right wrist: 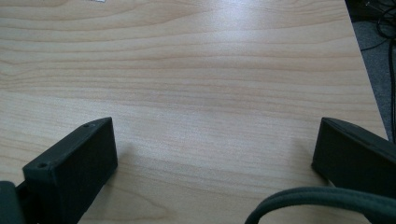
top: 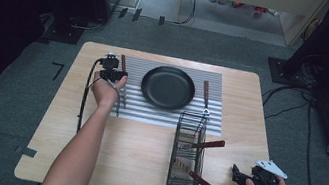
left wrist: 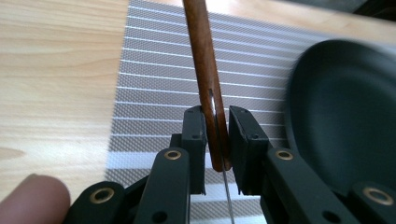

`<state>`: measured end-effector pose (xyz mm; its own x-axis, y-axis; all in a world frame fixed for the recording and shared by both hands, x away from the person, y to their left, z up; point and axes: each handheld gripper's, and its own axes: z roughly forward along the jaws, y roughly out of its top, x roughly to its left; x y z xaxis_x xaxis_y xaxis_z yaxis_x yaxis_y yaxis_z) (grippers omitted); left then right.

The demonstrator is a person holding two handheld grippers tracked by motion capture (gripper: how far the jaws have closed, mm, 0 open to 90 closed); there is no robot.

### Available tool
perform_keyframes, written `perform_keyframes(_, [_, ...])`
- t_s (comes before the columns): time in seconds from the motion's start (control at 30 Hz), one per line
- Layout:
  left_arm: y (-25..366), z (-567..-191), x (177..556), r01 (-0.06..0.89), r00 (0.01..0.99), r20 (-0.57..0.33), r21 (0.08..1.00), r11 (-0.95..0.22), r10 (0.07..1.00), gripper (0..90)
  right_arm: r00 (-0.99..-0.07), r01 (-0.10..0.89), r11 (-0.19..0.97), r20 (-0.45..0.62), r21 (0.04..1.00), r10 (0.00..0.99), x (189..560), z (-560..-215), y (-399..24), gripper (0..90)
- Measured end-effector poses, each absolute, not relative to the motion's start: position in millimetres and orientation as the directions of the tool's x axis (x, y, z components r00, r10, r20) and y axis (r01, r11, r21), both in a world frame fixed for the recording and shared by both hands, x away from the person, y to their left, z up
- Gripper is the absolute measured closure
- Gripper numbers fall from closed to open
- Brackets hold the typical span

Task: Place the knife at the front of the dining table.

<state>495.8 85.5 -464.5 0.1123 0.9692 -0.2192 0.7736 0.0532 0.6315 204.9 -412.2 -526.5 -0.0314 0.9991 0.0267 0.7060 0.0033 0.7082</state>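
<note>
Left gripper [left wrist: 216, 140] clamps a wooden-handled utensil [left wrist: 204, 70] near its butt end, over the striped mat [left wrist: 154, 93], black pan [left wrist: 345, 112] just beside. Right gripper [right wrist: 212, 154] idles wide open above bare table [right wrist: 187, 70]. Risk: the grip so near the end lets the utensil pivot or slip, hitting the pan.

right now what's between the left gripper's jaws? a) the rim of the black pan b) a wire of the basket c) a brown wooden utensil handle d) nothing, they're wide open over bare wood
c: in the left gripper view the left gripper has its jaws closed in on a brown wooden handle that lies over the striped mat, with the black pan off to the side, untouched.
</note>
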Motion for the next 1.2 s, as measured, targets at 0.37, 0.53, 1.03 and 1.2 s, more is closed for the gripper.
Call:
perform_keyframes(0.37, [66, -480, 525, 0.808, 0.126, -0.058, 0.586, -0.069, 0.990, 82.0, -0.031, 0.706, 0.003, 0.027, 0.708, 0.999, 205, -527, -412, 0.0])
perform_keyframes(0.53, [65, -486, 528, 0.809, 0.120, -0.056, 0.585, -0.064, 0.991, 81.5, -0.033, 0.706, 0.004, 0.027, 0.708, 0.999, 205, -527, -412, 0.0])
perform_keyframes(1.03, [60, -493, 525, 0.812, 0.142, -0.075, 0.580, -0.072, 0.987, 77.0, -0.034, 0.706, 0.005, 0.026, 0.708, 0.999, 206, -527, -413, 0.0])
perform_keyframes(1.2, [67, -493, 525, 0.818, 0.085, -0.141, 0.576, 0.012, 0.986, 78.1, -0.034, 0.706, 0.005, 0.026, 0.708, 0.999, 206, -527, -413, 0.0])
